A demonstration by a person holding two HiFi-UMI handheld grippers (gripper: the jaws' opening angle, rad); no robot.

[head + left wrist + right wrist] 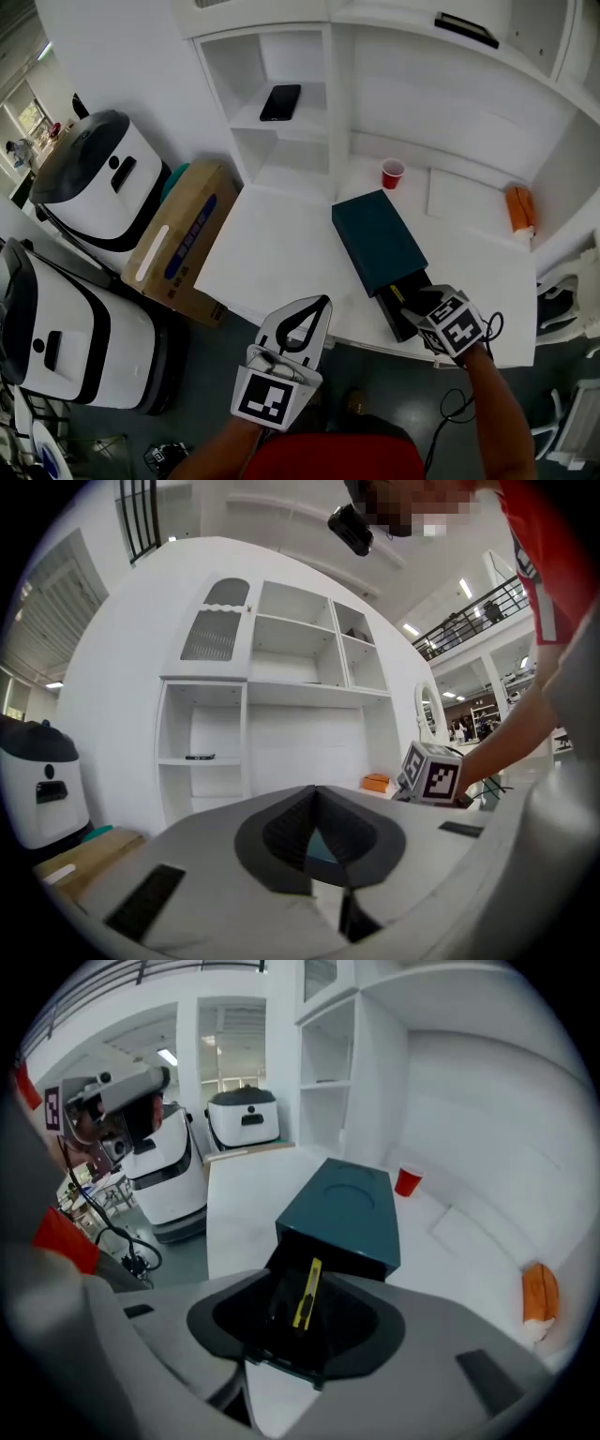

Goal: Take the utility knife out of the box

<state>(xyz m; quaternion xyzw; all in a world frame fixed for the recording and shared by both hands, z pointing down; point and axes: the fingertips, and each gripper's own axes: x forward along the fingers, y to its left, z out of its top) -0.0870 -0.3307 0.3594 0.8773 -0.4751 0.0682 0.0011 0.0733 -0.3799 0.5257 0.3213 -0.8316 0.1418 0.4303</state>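
A dark teal box (377, 236) lies on the white table (281, 253), its black drawer (401, 309) pulled out toward me. In the right gripper view a yellow utility knife (307, 1294) lies lengthwise in that drawer (281, 1335), in front of the box (345, 1208). My right gripper (420, 302) points steeply down over the drawer. Its jaws (298, 1309) stand wide open on either side of the knife, without touching it. My left gripper (322, 305) hangs just off the table's front edge, left of the box. Its tips (315, 799) meet, with nothing held.
A red cup (393, 173) and a flat white sheet (466, 197) sit behind the box, an orange object (520, 208) at the far right. A phone (280, 101) lies on a shelf. A cardboard carton (183, 239) and white machines (94, 183) stand left of the table.
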